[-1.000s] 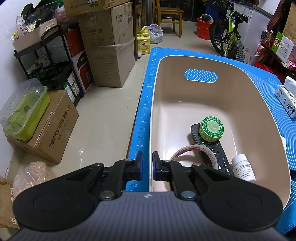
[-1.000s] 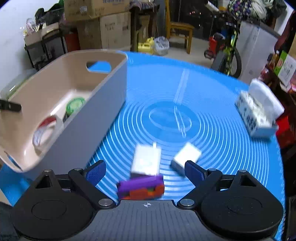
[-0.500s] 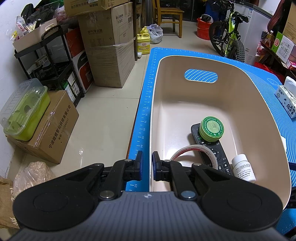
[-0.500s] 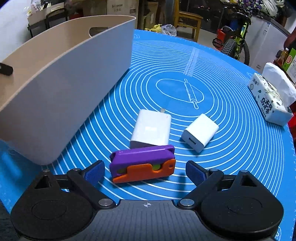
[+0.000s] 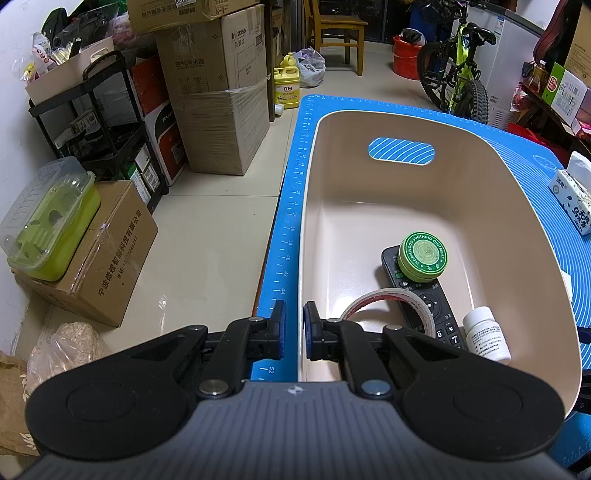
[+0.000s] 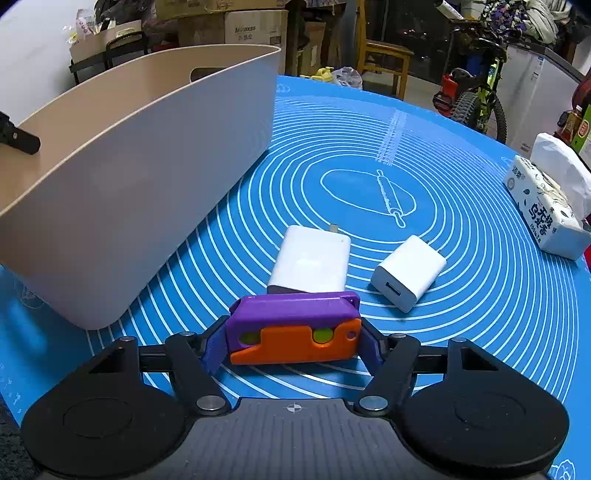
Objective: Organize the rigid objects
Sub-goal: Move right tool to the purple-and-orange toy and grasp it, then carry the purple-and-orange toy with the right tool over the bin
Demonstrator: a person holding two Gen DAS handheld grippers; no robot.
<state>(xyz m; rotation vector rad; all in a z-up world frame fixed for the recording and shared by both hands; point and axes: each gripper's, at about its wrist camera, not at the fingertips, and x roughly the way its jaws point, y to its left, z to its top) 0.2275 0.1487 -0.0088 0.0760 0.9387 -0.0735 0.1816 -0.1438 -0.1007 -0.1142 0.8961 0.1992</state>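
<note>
A beige bin (image 5: 535, 229) stands on the blue mat (image 6: 461, 295). It holds a green tin (image 5: 423, 258), a black remote (image 5: 428, 302), a tape roll (image 5: 384, 295) and a white bottle (image 5: 485, 338). My left gripper (image 5: 294, 328) is shut on the bin's near left wall, one finger inside and one outside. To the right of the bin (image 6: 129, 206) lies a purple and orange block (image 6: 291, 317). My right gripper (image 6: 293, 343) is low over the mat, jaws closing, and its blue pads touch both ends of the block. Two white chargers (image 6: 314, 258) (image 6: 408, 273) lie just beyond.
A tissue pack (image 6: 546, 206) sits at the mat's right edge. Left of the table are floor, cardboard boxes (image 5: 221, 110), a black rack (image 5: 92, 129) and a green container (image 5: 51, 229). A bicycle (image 5: 461, 74) and a wooden chair (image 5: 340, 33) stand at the back.
The right gripper sank to the mat around the purple and orange block, and its jaws came in from wide open to touch the block's ends. The left gripper has not moved.
</note>
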